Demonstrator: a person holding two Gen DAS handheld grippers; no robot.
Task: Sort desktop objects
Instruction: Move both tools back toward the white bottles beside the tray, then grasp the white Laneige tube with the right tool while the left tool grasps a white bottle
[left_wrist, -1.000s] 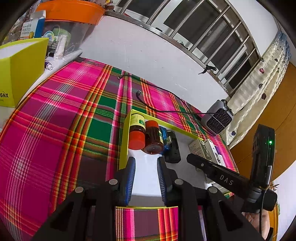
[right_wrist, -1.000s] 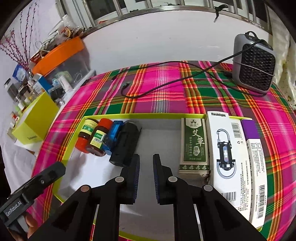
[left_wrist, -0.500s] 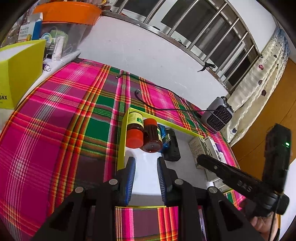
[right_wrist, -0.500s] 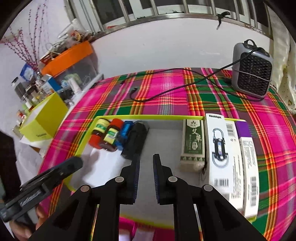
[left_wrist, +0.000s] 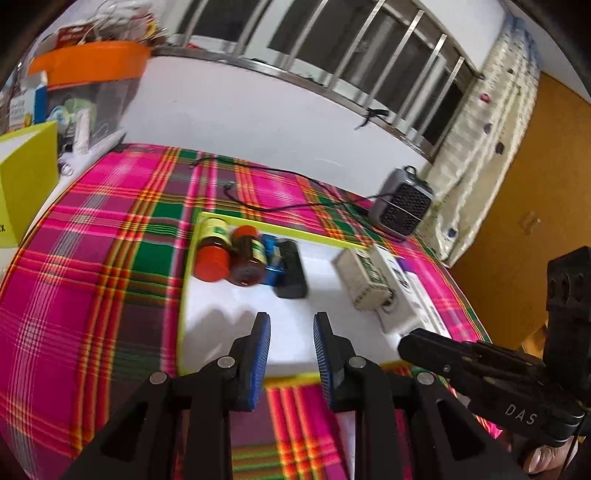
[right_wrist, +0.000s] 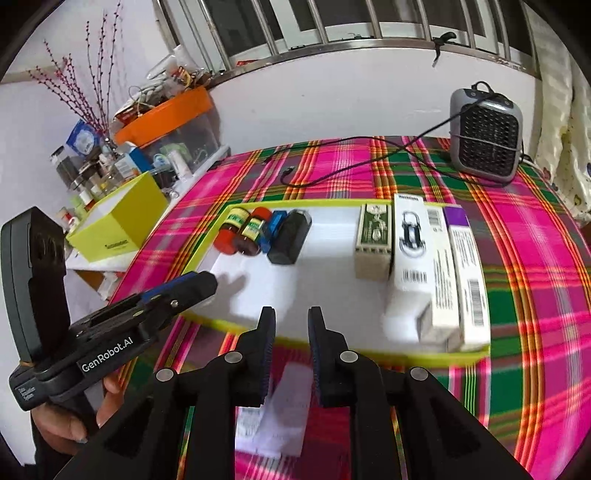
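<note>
Two views, left wrist first: we see our left tongs (left_wrist: 291, 354) held apart at a narrow gap, nothing between the blue pads, hovering over the near edge of the white tray with the lime rim (left_wrist: 280, 232). Tray sits on the plaid-covered bench (left_wrist: 92, 266). At its left end lie two red-capped bottles (left_wrist: 212, 254), a blue item (left_wrist: 271, 251) and a black block (left_wrist: 291, 275), packed side by side. Further right in the tray, a green-and-white box (left_wrist: 365, 280) with more boxes beside it, blurred. Right tongs (left_wrist: 424, 341) poke in from the right above the tray's near right corner. Grey heater (left_wrist: 402, 208) stands at the far right of the bench, black cable (left_wrist: 280, 177) across the cloth

Right wrist view: our right tongs (right_wrist: 291, 343) also narrowly parted, empty, over the tray's near rim (right_wrist: 369, 349). Bottles (right_wrist: 236, 232), blue item (right_wrist: 273, 229) and black block (right_wrist: 290, 240) sit far left in the tray; green box (right_wrist: 373, 236), white flashlight box (right_wrist: 410, 243) and purple-topped box (right_wrist: 463, 258) line up on the right, touching. Left tongs (right_wrist: 199, 286) sit over the tray's near left corner, a hand (right_wrist: 74, 413) gripping the handle; from this side we can't tell their gap. White paper slip (right_wrist: 273, 413) lies on the cloth below our fingers
</note>
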